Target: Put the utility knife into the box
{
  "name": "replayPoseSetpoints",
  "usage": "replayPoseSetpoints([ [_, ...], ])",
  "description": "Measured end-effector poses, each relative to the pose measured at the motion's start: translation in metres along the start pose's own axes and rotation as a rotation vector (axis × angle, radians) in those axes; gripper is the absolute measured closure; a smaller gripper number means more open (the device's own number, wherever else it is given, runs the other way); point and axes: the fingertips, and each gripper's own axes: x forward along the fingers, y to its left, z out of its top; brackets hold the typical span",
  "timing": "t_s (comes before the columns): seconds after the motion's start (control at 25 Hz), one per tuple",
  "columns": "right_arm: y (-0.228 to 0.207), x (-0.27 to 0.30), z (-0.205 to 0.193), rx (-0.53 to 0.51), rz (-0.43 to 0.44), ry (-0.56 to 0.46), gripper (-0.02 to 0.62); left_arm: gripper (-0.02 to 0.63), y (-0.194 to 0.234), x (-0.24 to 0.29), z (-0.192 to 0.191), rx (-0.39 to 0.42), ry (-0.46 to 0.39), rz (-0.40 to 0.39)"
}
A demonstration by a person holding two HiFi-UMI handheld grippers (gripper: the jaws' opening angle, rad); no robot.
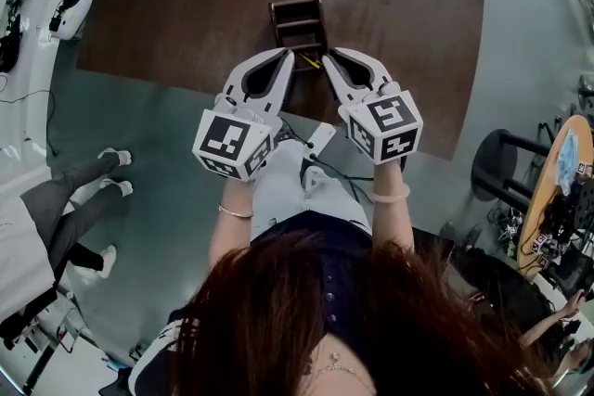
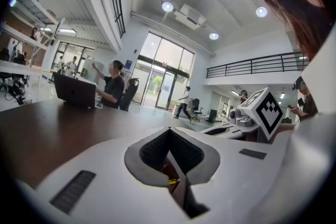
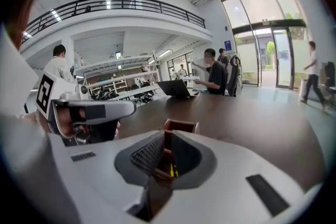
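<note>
Office atrium with mezzanine railing (image 3: 115, 4), glass doors (image 2: 159, 83), laptop (image 2: 73, 91).

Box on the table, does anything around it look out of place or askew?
Nothing looks spilled or damaged. The box stands upright near the table edge. A yellow sliver, likely the utility knife, lies slanted at its near end.

Head view: steeply down on brown table (image 1: 186, 5) from near edge. Gripper views: low across it, facing far, sharing the laptop (image 2: 76, 91).
</note>
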Motion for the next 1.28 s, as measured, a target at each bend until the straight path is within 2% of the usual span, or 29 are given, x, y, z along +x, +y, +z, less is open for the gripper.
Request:
replayPoseSetpoints([
  [0.2,0.011,-0.038,0.04,-0.041,0.01,-0.099,0.56,0.612,-0.024,-0.006,0.023,0.029,-0.028,-0.019],
  [0.4,0.021,-0.081,0.085,-0.082,-0.001,-0.241,0.577,0.612,-0.049,-0.015,0.052,0.082,-0.072,-0.03],
  [0.56,0.028,-0.108,0.107,-0.113,0.005,-0.322,0.58,0.612,-0.064,-0.026,0.073,0.126,-0.12,-0.019],
  [0.76,0.036,-0.131,0.106,-0.128,0.003,-0.332,0.58,0.612,-0.084,-0.037,0.083,0.155,-0.146,-0.014],
  [1.28,0.047,-0.149,0.105,-0.139,-0.017,-0.346,0.58,0.612,-0.098,-0.052,0.092,0.18,-0.161,-0.016],
])
